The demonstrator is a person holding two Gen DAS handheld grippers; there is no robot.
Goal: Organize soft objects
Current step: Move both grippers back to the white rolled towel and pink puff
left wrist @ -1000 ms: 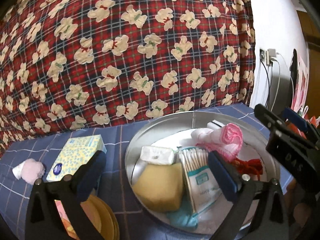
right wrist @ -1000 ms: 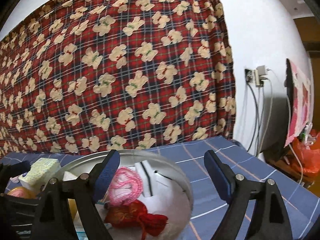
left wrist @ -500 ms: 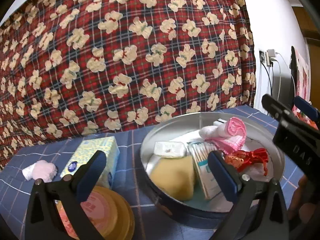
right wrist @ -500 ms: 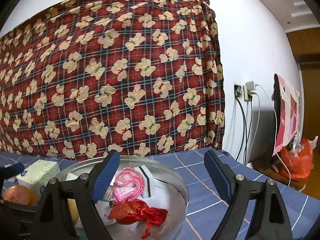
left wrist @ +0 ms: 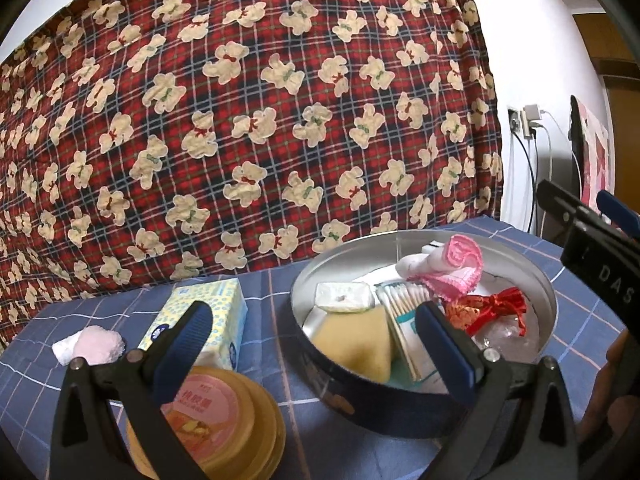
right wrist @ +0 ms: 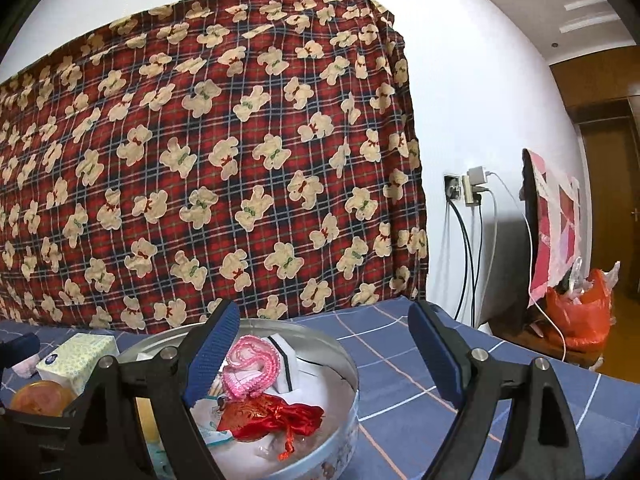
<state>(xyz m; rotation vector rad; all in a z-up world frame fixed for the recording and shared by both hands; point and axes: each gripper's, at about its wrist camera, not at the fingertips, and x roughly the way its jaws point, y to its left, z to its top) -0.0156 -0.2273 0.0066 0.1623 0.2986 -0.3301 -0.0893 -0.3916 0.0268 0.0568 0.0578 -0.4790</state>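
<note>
A round metal tin [left wrist: 548, 300] [right wrist: 352, 364] on the blue checked tablecloth holds a yellow sponge [left wrist: 352, 340], a white bar [left wrist: 344, 297], a pack of cotton swabs [left wrist: 404, 312], a pink knitted piece [left wrist: 460, 264] [right wrist: 252, 364] and a red drawstring pouch [left wrist: 484, 308] [right wrist: 272, 420]. My left gripper [left wrist: 316, 336] hangs open above the tin's near left edge, nothing between its fingers. My right gripper [right wrist: 324, 356] is open over the tin's right rim, also empty. Left of the tin lie a tissue pack [left wrist: 208, 316] and a pink and white puff [left wrist: 94, 344].
A yellow lidded jar [left wrist: 216, 412] stands near the front, under my left gripper. A red plaid cloth with bears [left wrist: 248, 120] hangs behind the table. Cables and a wall socket [right wrist: 468, 192] are to the right, with a red bag [right wrist: 580, 312] beyond the table edge [right wrist: 540, 356].
Both grippers have drawn back and tilted up from the tin, so the tin sits lower and farther in both views. The jar has come into full view. Both grippers stay open.
</note>
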